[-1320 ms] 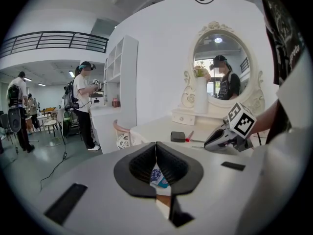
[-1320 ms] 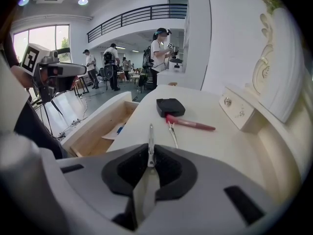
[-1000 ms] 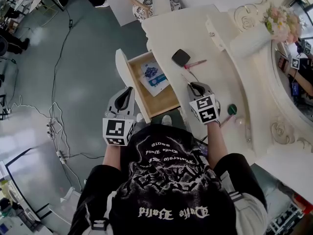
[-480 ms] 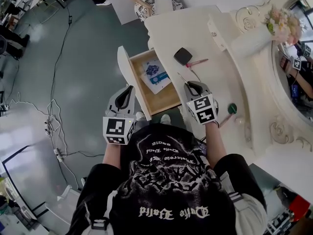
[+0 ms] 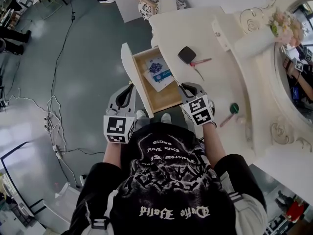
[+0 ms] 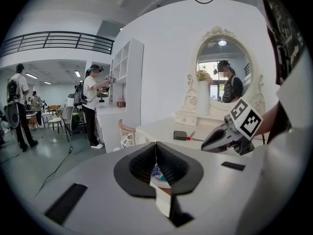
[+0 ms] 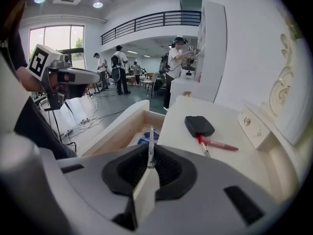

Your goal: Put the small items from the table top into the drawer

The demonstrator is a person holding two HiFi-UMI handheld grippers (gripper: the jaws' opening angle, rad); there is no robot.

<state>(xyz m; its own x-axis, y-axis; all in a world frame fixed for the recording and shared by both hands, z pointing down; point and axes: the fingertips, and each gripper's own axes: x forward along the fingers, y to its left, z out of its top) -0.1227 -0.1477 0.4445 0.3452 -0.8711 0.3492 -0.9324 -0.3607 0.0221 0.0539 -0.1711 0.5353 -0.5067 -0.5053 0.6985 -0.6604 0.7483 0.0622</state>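
Your right tongs point(image 5: 185, 87) hang at the edge of the white tabletop point(image 5: 217, 89), just beside the open drawer point(image 5: 165, 98). They are clenched on a thin silvery metal strip point(image 7: 150, 148). In the right gripper view the strip stands upright between the dark pads, with its tip lined up against the drawer's near side wall.

Your left tongs point(image 5: 130, 88) hover on the other side of the drawer, outside its white front panel. They are closed tip to tip with nothing in them. In the left gripper view only a sliver of the drawer shows below the point where the pads meet.

The wooden drawer is pulled well out over the grey floor. A blue-and-white packet point(image 5: 159, 71) lies flat toward its far end.

More small items lie on the tabletop beyond your right hand. A black case point(image 5: 187, 54) sits near the far edge, and a red pen point(image 5: 201, 61) touches its corner. A small metal clip point(image 5: 198, 73) lies just beside the pen. Nearer the mirror, well apart from those three, are a round green piece point(image 5: 234, 107) and a pink stick point(image 5: 226, 120) next to it.
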